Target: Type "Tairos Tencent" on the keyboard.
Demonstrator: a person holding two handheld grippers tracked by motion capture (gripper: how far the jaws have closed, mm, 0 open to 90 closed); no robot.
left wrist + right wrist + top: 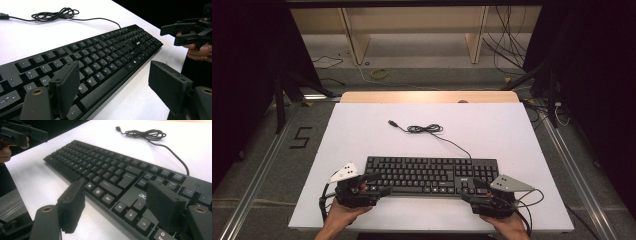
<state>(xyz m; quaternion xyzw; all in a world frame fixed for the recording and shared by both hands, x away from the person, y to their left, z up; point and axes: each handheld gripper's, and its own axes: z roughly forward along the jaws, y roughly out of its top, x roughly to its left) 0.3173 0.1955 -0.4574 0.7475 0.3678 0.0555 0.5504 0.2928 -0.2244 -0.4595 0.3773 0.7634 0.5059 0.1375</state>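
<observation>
Squarely on the white bench (362,135) lies a black keyboard (432,175), its long side running left to right and its near edge close to the bench's near edge. A thin black cable (452,142) leaves the keyboard's far edge toward the right, runs to the far left, bunches into a small loose coil (425,129) near the middle of the bench, and ends in a plug (392,122) lying flat on the surface.

At the near left corner of the keyboard sit the left tongs (379,184), held in the person's left hand (343,216). Its jaws stand apart with nothing between them; in the left gripper view one jaw hangs over the keys at the left end while the other hangs over bare bench in front of the keyboard's near edge. Whether either jaw touches the keyboard cannot be told.

At the near right corner sit the right tongs (472,191), held in the person's right hand (510,225). Its jaws are likewise spread and hold nothing. In the right gripper view one jaw is over the arrow keys and the other over the bench just in front of the keyboard.

A strip of bare wood (429,97) shows beyond the far edge of the white surface.
</observation>
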